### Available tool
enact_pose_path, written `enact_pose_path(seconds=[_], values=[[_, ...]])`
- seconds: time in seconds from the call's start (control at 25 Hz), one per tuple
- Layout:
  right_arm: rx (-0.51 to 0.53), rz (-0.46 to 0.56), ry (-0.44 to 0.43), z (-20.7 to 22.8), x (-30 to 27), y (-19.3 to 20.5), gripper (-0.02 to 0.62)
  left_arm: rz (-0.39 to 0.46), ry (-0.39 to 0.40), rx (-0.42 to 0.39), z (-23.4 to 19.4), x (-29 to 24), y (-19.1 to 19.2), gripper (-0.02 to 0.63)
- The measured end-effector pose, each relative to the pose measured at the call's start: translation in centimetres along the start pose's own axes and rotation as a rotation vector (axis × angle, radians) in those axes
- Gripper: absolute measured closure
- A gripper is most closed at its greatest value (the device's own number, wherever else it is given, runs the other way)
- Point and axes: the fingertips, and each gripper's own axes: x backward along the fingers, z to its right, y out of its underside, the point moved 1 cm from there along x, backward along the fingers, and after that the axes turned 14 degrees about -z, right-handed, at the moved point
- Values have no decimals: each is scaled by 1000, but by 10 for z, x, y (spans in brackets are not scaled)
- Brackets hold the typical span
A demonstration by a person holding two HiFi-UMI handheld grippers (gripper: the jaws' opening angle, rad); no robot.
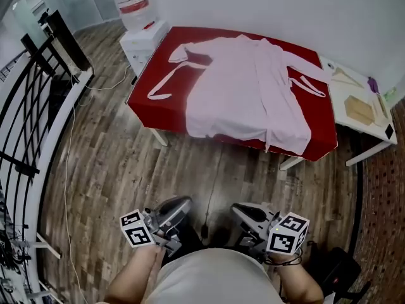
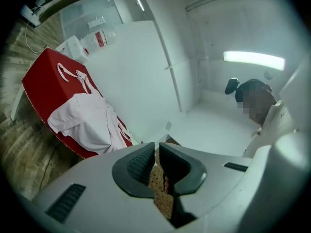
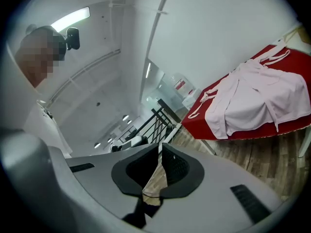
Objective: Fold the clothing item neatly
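The pale pink robe point(image 1: 250, 90) lay spread on the red table point(image 1: 152, 103), sleeves out, hem draped over the near edge, nothing folded. I judged folding hadn't begun; next I'd need to step up and pinch a sleeve. My left gripper point(image 1: 176, 209) and right gripper point(image 1: 245, 213) hung well short of it, jaws together, empty.

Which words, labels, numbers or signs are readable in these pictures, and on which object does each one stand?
No text can be read in any view.
Red label on the water bottle: its print is too small and blurred to read.
Cubes on the left gripper and the right gripper: only black-and-white square markers, no letters or numbers.
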Motion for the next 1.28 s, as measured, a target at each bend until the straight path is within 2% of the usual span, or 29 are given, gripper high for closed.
enact_pose_path(seconds=[0.16, 0.36, 0.56, 0.76, 1.04, 1.28], values=[[-17, 31, 23, 17, -14, -20, 580, -19, -47, -24, -25, 1, -20, 597], [-58, 74, 72, 50, -43, -49, 580, -45, -84, -32, -83, 0, -58, 597], [-86, 137, 152, 88, -73, -90, 580, -106, -65, -27, -140, -10, -105, 597], [-131, 130, 237, 120, -109, -122, 580, -173, -59, -12, -187, -18, -143, 597], [-131, 102, 342, 149, -150, -146, 580, -244, -59, 1, -233, -19, -169, 597], [-131, 93, 406, 173, -175, -152, 580, -273, -91, 29, -264, -26, -168, 595]])
